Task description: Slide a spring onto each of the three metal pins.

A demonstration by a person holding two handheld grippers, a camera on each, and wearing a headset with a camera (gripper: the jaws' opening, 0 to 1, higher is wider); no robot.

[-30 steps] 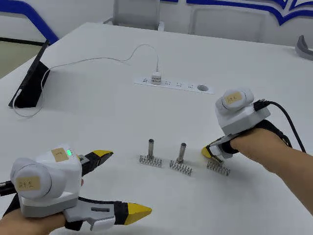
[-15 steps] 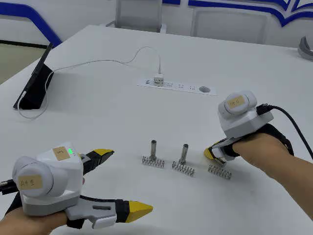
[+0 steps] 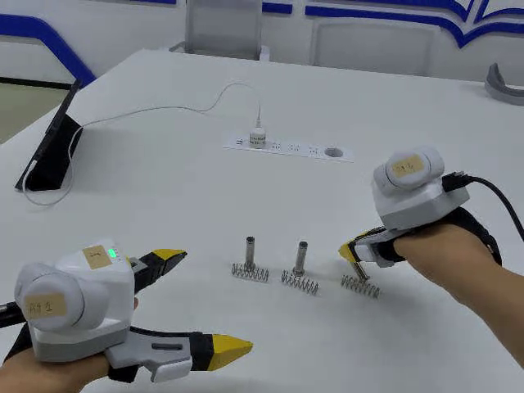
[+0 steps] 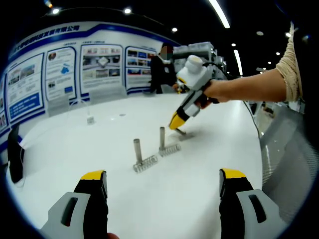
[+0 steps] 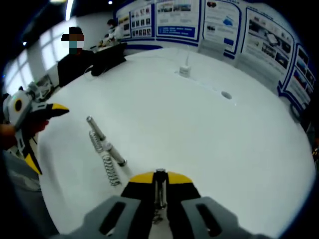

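Note:
Two metal pins (image 3: 250, 248) (image 3: 300, 256) stand upright on the white table, each with a spring (image 3: 250, 272) (image 3: 300, 283) lying at its foot. A third spring (image 3: 360, 286) lies to their right. My right gripper (image 3: 353, 252) hangs just above it, shut on the third pin (image 3: 360, 270), which points down toward that spring. The same pin (image 5: 159, 186) sits between the yellow fingertips in the right gripper view. My left gripper (image 3: 203, 303) is wide open at the near left, holding nothing. In the left gripper view, the right gripper (image 4: 178, 119) is beyond both pins (image 4: 137, 149) (image 4: 162, 137).
A power strip (image 3: 286, 148) with a plugged-in white charger and cable lies farther back on the table. A dark tablet (image 3: 51, 143) leans at the far left edge. People stand in the background beyond the table.
The head camera has shifted slightly. My right gripper stays shut on the pin over the right spring, and the left gripper stays open in much the same place.

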